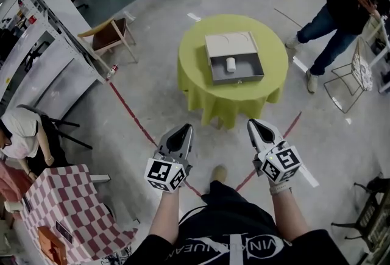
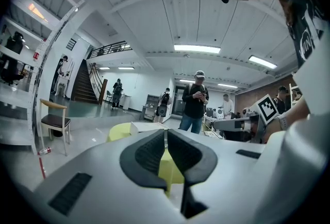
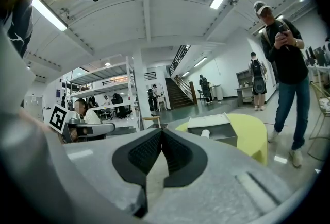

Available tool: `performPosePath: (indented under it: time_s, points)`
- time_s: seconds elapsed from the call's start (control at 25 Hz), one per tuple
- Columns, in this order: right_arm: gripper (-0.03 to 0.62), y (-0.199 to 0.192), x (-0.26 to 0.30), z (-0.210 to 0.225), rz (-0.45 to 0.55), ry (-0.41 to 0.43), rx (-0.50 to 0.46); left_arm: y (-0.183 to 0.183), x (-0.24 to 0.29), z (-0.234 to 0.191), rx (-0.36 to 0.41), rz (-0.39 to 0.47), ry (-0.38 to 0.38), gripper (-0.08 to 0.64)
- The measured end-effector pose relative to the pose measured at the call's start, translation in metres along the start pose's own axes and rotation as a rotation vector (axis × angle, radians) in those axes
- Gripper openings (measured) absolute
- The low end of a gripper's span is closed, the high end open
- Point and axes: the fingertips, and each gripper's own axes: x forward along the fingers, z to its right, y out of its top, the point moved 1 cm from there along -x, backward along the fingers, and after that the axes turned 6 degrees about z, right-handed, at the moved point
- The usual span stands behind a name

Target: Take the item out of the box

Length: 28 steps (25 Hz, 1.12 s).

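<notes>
A grey box [image 1: 237, 79] lies open on a round table with a yellow-green cloth [image 1: 201, 84], its lid folded back. A small white cylindrical item [image 1: 231, 64] stands inside it. Both grippers are held close to my body, well short of the table. My left gripper [image 1: 186, 128] is shut with nothing in it, and so is my right gripper [image 1: 255, 123]. In the right gripper view the shut gripper [image 3: 161, 133] points toward the box [image 3: 219, 133] and the item [image 3: 205, 134]. In the left gripper view the shut gripper [image 2: 165, 133] faces the table [image 2: 119, 132].
A wooden chair [image 1: 109, 35] stands left of the table. One person [image 1: 347, 8] stands at the far right beside a wire chair [image 1: 350, 78]. At the near left another person sits by a checkered table [image 1: 67, 203]. Red tape lines [image 1: 134, 114] cross the floor.
</notes>
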Motion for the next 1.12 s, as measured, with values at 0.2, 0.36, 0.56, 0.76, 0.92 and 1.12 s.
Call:
performPosePath:
  time_s: [0.2,0.36,0.56,0.76,0.92,1.12]
  points:
    - [0.006,0.002,0.026,0.024,0.000,-0.020,0.020,0.001,0.034,-0.016,0.004,-0.005,-0.006,0.021]
    - [0.006,0.003,0.045,0.041,-0.006,-0.007,0.018,0.001,0.059,-0.025,0.003,-0.007,-0.013,0.021]
    - [0.006,-0.001,0.059,0.054,-0.019,-0.005,0.035,-0.006,0.077,-0.031,-0.001,-0.018,-0.013,0.021]
    - [0.006,-0.011,0.072,0.059,-0.035,-0.009,0.048,-0.015,0.084,-0.036,-0.010,-0.030,-0.025,0.021]
    - [0.006,-0.013,0.091,0.064,-0.056,-0.005,0.044,-0.021,0.099,-0.047,-0.014,-0.049,-0.037,0.021]
    - [0.006,-0.019,0.117,0.079,-0.100,-0.017,0.034,-0.025,0.132,-0.063,-0.001,-0.057,-0.078,0.021]
